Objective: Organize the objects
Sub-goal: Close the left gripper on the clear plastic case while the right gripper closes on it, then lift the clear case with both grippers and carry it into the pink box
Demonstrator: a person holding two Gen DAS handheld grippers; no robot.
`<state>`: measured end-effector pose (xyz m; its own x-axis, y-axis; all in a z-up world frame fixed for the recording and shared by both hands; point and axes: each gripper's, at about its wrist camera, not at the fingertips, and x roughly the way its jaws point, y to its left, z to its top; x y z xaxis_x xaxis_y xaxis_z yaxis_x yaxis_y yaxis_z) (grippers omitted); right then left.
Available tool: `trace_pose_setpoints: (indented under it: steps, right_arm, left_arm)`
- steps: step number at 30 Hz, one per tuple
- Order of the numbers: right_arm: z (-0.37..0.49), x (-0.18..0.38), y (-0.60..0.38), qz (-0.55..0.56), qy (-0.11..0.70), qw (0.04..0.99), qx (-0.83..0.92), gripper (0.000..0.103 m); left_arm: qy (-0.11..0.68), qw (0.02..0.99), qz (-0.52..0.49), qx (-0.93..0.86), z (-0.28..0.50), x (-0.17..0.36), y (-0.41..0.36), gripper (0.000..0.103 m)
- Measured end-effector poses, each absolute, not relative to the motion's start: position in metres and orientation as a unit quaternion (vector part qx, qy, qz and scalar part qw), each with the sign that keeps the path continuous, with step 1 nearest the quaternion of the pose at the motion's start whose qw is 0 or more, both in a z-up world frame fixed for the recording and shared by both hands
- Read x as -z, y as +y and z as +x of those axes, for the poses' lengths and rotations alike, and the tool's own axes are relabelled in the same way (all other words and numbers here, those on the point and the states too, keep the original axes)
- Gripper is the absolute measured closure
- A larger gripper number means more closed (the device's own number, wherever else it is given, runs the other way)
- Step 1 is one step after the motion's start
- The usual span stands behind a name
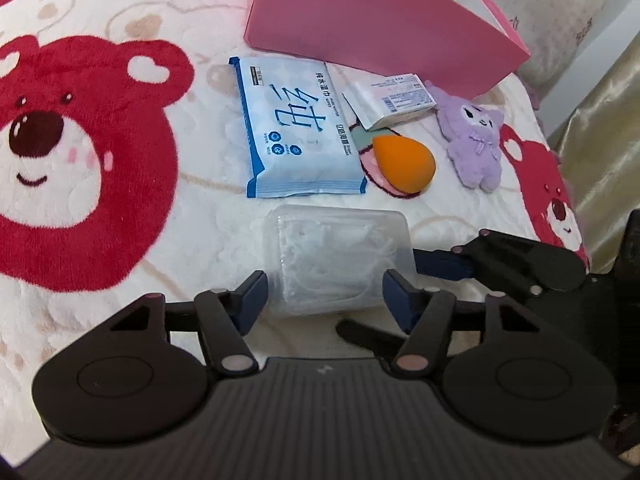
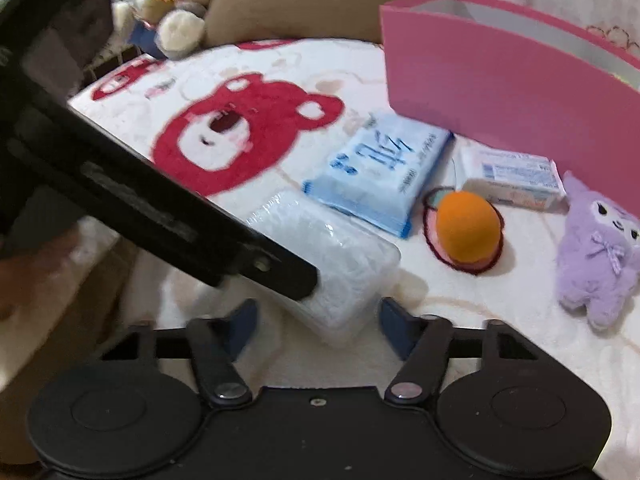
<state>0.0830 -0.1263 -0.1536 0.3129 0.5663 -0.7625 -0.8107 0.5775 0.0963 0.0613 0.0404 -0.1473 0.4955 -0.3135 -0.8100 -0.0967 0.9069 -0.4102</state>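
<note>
A clear plastic box [image 1: 340, 256] of white floss picks lies on the bear blanket; it also shows in the right wrist view [image 2: 344, 268]. My left gripper [image 1: 324, 296] is open with its fingers on either side of the box's near end. My right gripper [image 2: 316, 320] is open too, just in front of the box, and shows in the left wrist view [image 1: 440, 264] beside it. Behind lie a blue wet-wipes pack [image 1: 296, 128], an orange sponge [image 1: 404, 164], a small white carton [image 1: 394, 100], a purple plush [image 1: 474, 140] and a pink box [image 1: 376, 28].
The bear-print blanket [image 1: 100, 152] covers the bed. The left gripper's body [image 2: 132, 200] crosses the right wrist view diagonally. Stuffed toys [image 2: 180, 12] and a tan cushion [image 2: 304, 0] sit at the far edge. A gold curtain [image 1: 600, 120] hangs on the right.
</note>
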Motion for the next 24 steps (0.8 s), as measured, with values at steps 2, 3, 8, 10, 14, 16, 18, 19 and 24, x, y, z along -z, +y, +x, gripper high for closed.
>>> trace_pose_setpoints:
  steps: [2,3,8,10,14,16,18,19,24]
  right_arm:
    - [0.082,0.155,-0.127,-0.15,0.389,0.802,-0.427,0.037]
    - [0.079,0.156,-0.126,-0.152,0.385,0.806,-0.422,0.037]
    - [0.071,0.151,-0.123,-0.171,0.376,0.814,-0.408,0.037]
    - [0.07,0.144,-0.125,-0.167,0.38,0.815,-0.404,0.037]
    - [0.06,0.128,-0.128,-0.181,0.371,0.822,-0.392,0.037]
    - [0.049,0.118,-0.128,-0.206,0.354,0.831,-0.377,0.037]
    - [0.04,0.109,-0.128,-0.212,0.343,0.84,-0.363,0.037]
    - [0.037,0.102,-0.128,-0.213,0.339,0.844,-0.358,0.037]
    - [0.029,0.07,-0.13,-0.203,0.316,0.861,-0.344,0.037]
  left_arm:
    - [0.497,0.837,-0.219,0.063,0.061,0.15,0.042,0.041]
    - [0.495,0.837,-0.225,0.06,0.061,0.151,0.043,0.04]
    - [0.493,0.841,-0.215,0.064,0.057,0.151,0.039,0.041]
    - [0.491,0.843,-0.209,0.072,0.053,0.147,0.037,0.041]
    - [0.486,0.844,-0.208,0.092,0.047,0.136,0.035,0.041]
    - [0.485,0.845,-0.198,0.105,0.045,0.126,0.031,0.043]
    - [0.482,0.851,-0.177,0.114,0.042,0.113,0.027,0.043]
    - [0.479,0.853,-0.168,0.118,0.04,0.107,0.025,0.043]
    - [0.458,0.868,-0.142,0.131,0.031,0.07,0.024,0.043]
